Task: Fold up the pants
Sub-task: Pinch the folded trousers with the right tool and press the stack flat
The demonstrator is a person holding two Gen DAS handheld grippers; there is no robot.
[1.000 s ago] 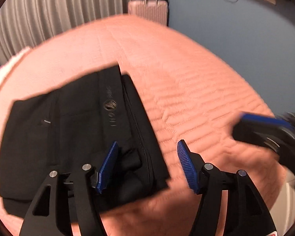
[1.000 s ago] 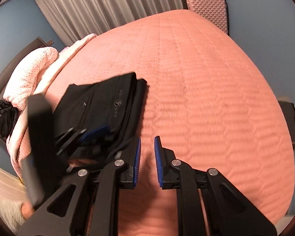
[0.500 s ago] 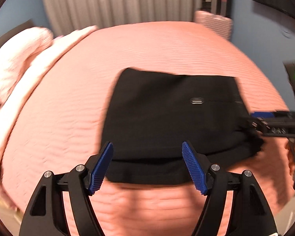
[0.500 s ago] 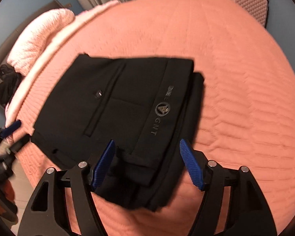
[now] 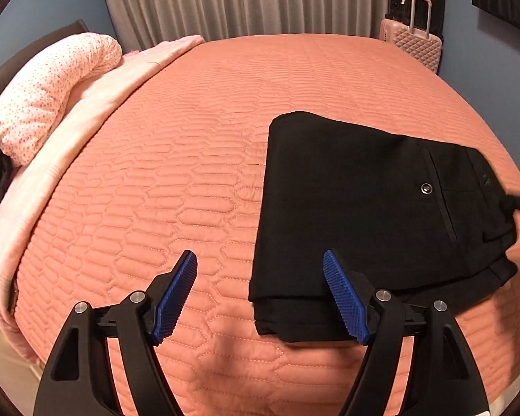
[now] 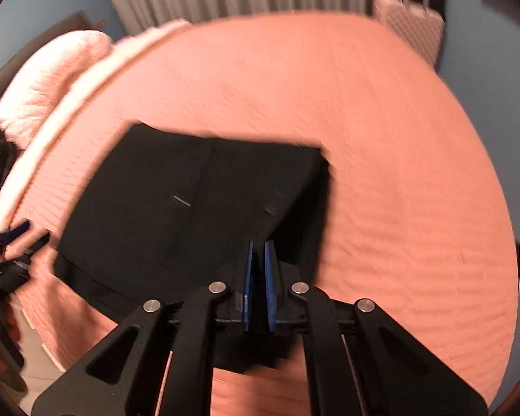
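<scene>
Pants [image 5: 364, 201] are lying folded into a compact black rectangle on the bed [image 5: 197, 159], toward its near edge, back pocket and button facing up. The layers are stacked, with the thicker folded edges showing at the near side; the folding looks close to done, and what remains appears to be squaring up or shifting the bundle.

Left tool [image 5: 260, 298] is standing wide apart, and its jaws have just been opening further. Nothing is between them: the left pad is hanging over bare quilt, the right pad is overlapping the near-left corner of the pants in view, whether touching cannot be told. It is angling steeply down at the bed from the near side, probably placed to square or take that corner.

Right tool [image 6: 259, 277] is together, its jaws having just been closing; the blue pads are nearly touching. It is sitting over the near edge of the pants. The right wrist view is blurred, so whether a thin fold of cloth is pinched between the pads cannot be told. It is also pitching steeply down.

A pillow [image 5: 48, 93] is lying at the far left, well apart from the pants.
</scene>
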